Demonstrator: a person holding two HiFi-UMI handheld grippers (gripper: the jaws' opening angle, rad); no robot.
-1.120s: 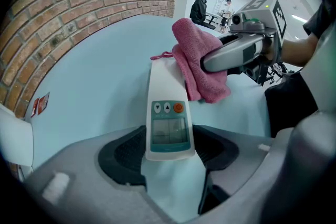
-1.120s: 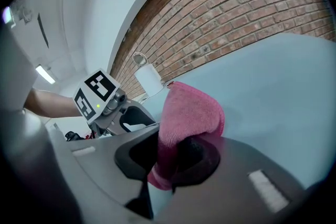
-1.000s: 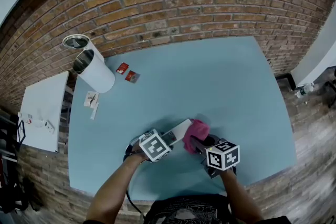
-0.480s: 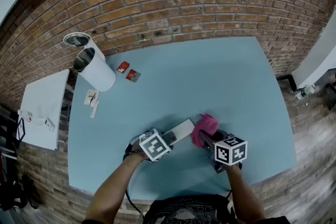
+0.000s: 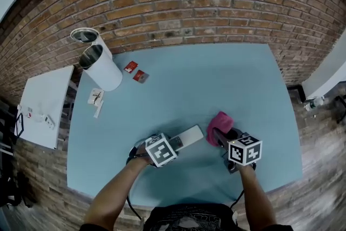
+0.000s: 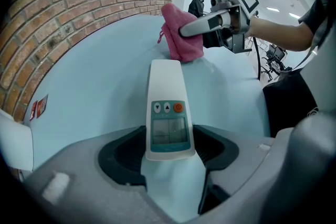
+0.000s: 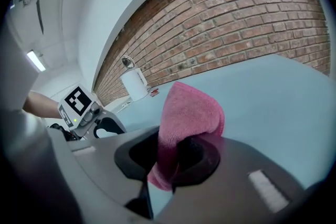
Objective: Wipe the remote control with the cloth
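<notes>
Looking steeply down from the person's head, two bare forearms reach out over a pale blue table, each hand carrying a gripper topped with a marker cube.

Nearest, the left gripper is clamped on the near end of the remote control. In the left gripper view its dark pads press against both sides of the white casing. The screen and three small buttons face up, and the long body points away toward the cloth. This hold likely pins the remote so it cannot slide while its upper face stays exposed for wiping.

Just to the right, the right gripper is closed on a pink cloth. In the right gripper view the fabric is pinched between the jaws and bunches up past them in a soft fold. That leaves a padded wad out front rather than hard plastic.

The cloth sits near the remote's far tip without touching it, a strip of bare table between them. The wiping pass therefore seems either paused or finished.

Farther off on the left stands a white cylindrical container, with two small red packets beside it. They are well apart from the work. A brick wall runs behind the table.
</notes>
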